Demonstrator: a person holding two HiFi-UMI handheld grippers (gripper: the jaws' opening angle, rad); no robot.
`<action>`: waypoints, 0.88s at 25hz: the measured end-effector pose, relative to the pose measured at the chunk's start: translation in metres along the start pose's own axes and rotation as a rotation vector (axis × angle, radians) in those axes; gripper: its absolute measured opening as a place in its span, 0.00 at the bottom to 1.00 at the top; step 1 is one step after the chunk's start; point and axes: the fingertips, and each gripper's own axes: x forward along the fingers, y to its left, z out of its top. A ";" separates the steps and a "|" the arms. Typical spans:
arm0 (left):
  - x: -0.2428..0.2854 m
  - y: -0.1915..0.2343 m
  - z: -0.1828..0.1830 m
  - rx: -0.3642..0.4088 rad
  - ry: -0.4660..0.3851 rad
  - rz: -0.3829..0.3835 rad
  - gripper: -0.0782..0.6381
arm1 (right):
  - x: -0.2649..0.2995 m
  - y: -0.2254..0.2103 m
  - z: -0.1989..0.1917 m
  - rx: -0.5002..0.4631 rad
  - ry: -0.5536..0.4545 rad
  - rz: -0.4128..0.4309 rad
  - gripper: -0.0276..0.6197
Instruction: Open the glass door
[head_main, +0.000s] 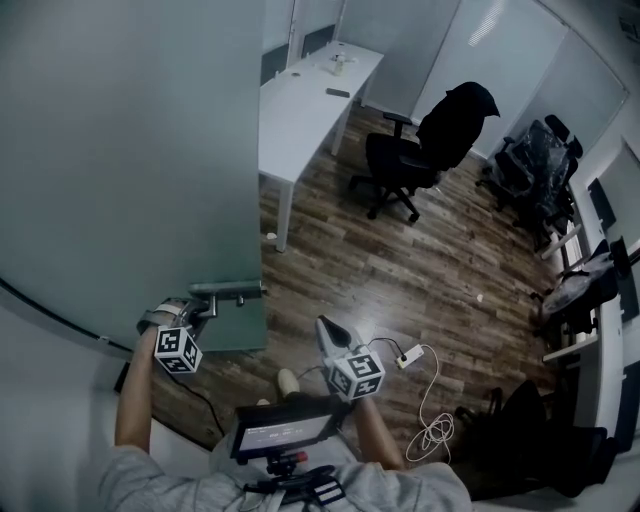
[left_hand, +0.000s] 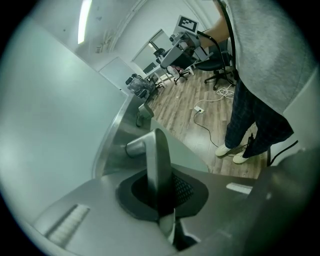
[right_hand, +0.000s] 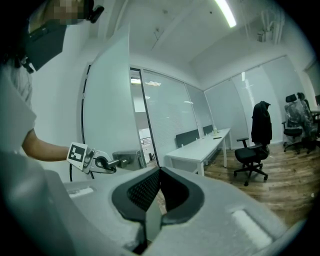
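wood floor (head_main: 470, 250): white desk (head_main: 305, 95), black chair (head_main: 425, 150), power strip (head_main: 408, 355), cable (head_main: 432, 432)

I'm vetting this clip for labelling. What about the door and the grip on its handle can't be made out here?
Head view: the jaws of the left gripper, on the handle, are hidden by its own body.
Head view: frosting on the door hides what lies behind it; the door runs off the left edge, so no hinge shows.
Head view: items on the desk are too small to name.
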 end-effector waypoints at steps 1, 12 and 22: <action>-0.001 -0.001 0.000 0.003 -0.002 -0.004 0.12 | -0.001 0.002 0.000 0.000 -0.001 -0.006 0.05; -0.020 -0.031 0.007 0.036 -0.040 -0.023 0.12 | -0.024 0.024 -0.020 0.025 -0.013 -0.045 0.05; -0.042 -0.050 0.016 0.074 -0.067 -0.035 0.11 | -0.043 0.042 -0.023 0.028 -0.029 -0.074 0.05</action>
